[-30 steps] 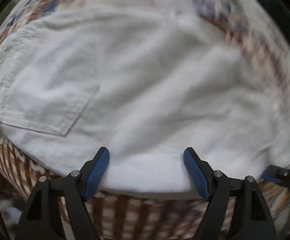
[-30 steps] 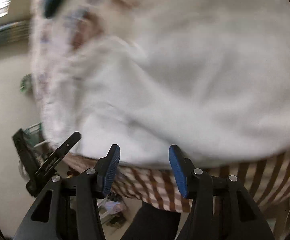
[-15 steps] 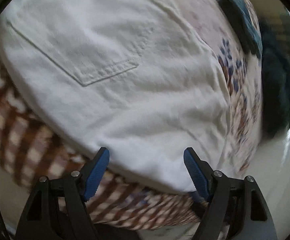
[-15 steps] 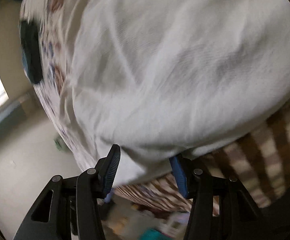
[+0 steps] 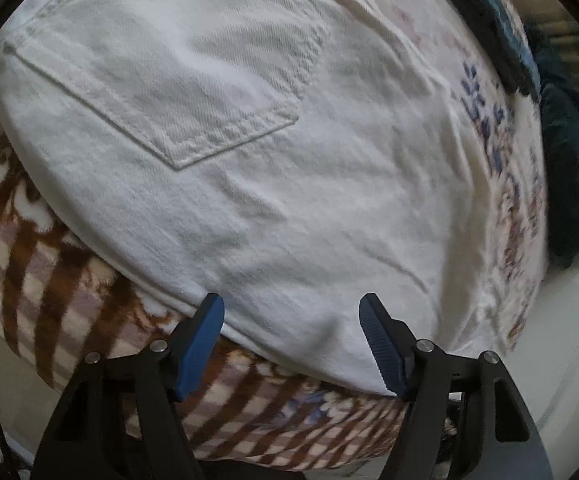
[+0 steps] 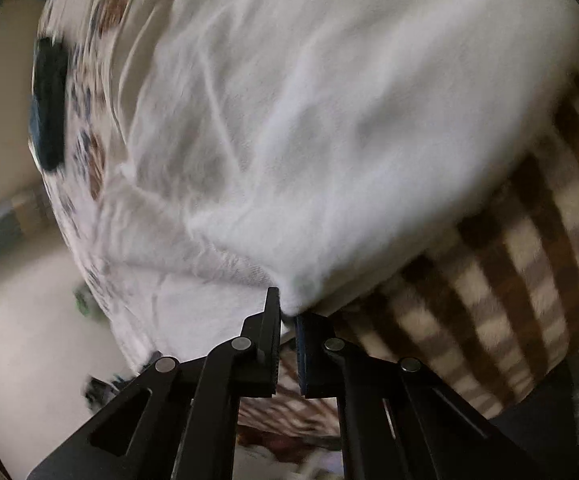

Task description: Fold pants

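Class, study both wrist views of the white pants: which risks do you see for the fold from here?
1. The right gripper pinches only the very corner of the white denim pants; it may slip out on lifting.
2. The left gripper, jaws closing around the pants' edge, might also catch the brown checked blanket underneath.

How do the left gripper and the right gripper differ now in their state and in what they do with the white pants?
The left gripper has its jaws apart and closing, with the edge of the white pants between them but not pressed. The right gripper is shut, pinching a corner of the pants. Both have black arms with blue pads and point down at the pants, which lie on a brown checked blanket.
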`<state>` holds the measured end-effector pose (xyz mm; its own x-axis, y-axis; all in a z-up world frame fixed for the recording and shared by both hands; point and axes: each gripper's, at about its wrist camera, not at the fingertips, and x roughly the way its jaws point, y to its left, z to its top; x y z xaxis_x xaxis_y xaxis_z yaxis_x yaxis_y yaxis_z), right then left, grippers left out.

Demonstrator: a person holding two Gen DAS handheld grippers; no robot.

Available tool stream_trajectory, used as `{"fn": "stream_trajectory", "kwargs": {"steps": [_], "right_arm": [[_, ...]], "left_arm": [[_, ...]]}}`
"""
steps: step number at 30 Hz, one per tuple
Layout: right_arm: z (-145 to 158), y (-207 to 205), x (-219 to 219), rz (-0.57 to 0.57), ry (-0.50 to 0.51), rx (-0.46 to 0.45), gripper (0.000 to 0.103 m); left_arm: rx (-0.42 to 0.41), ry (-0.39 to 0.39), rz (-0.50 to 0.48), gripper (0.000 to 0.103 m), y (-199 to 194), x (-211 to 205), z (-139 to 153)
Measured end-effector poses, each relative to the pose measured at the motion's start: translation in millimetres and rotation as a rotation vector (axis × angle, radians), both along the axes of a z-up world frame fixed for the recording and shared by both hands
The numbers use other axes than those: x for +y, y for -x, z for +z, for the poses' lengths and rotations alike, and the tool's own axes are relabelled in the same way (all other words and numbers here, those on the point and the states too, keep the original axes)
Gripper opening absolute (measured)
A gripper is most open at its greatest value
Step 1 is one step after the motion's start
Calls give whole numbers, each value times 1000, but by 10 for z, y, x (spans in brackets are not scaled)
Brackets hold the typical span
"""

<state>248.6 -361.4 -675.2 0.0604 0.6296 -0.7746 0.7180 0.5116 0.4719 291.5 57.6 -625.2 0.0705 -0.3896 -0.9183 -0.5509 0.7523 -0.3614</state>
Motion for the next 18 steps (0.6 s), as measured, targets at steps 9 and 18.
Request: {"fn": "stream_trajectory", "kwargs": {"steps": [9, 18], "right_arm": [[541, 124, -599, 18, 117, -120, 79], [348, 696, -2352, -524, 342, -270, 86]], "left_arm": [[-88, -255, -330, 85, -275, -620, 375], [-207, -367, -407, 94, -623, -1263, 471]]}}
